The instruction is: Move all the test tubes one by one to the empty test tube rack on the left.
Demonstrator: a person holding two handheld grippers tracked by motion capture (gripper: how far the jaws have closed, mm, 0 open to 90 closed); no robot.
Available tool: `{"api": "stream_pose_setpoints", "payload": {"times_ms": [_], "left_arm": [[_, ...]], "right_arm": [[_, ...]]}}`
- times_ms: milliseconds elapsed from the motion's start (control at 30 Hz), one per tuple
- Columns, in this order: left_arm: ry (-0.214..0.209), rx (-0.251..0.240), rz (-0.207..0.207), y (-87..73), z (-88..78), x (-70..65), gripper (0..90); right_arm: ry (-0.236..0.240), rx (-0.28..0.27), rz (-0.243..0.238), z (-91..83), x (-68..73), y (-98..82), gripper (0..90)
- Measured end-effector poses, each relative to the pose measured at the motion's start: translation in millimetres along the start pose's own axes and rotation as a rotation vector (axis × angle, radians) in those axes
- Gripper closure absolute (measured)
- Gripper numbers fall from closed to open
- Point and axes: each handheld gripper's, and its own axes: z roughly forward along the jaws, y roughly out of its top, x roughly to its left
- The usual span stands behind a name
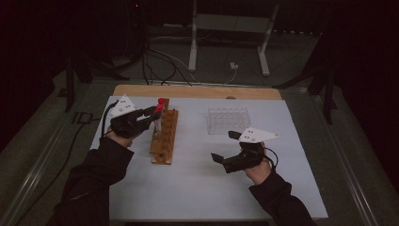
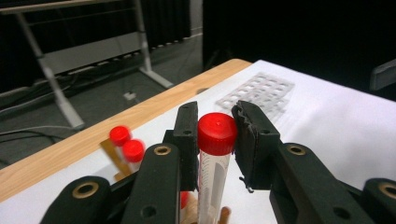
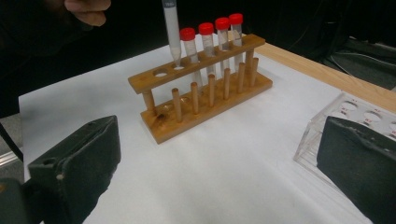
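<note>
A: While the left gripper (image 2: 215,140) has its jaws clamped on the red-capped clear plastic tube (image 2: 215,158), where's the tip?

B: Upright, just above the wooden tube rack (image 3: 201,88) hole at six o'clock. Right gripper (image 1: 225,147) jaws apart, idle on the bench (image 1: 197,188).

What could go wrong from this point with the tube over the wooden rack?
1. The tube hangs tip-down just at a hole of the wooden rack; a slight tilt could catch its tip on the hole's rim.
2. The left gripper clamps it just below the red cap, so the long body may swing against the four racked tubes beside it.
</note>
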Motion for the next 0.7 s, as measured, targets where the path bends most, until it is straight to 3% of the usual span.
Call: {"api": "stream_pose_setpoints", "payload": {"times_ms": [100, 500, 700], "left_arm": [[0.013, 0.016, 0.004, -8.7, 2.8, -0.1, 72.3], [0.031, 0.062, -0.051, -45.0, 10.1, 3.1, 72.1], [0.036, 0.097, -0.042, -54.6, 12.5, 1.8, 71.9]], "right_arm": [[0.0, 0.001, 0.002, -0.6, -0.3, -0.6, 0.0], [0.0, -0.008, 0.012, -2.5, -2.7, -2.0, 0.0], [-0.004, -0.014, 0.009, -4.5, -3.0, -1.6, 0.0]]}}
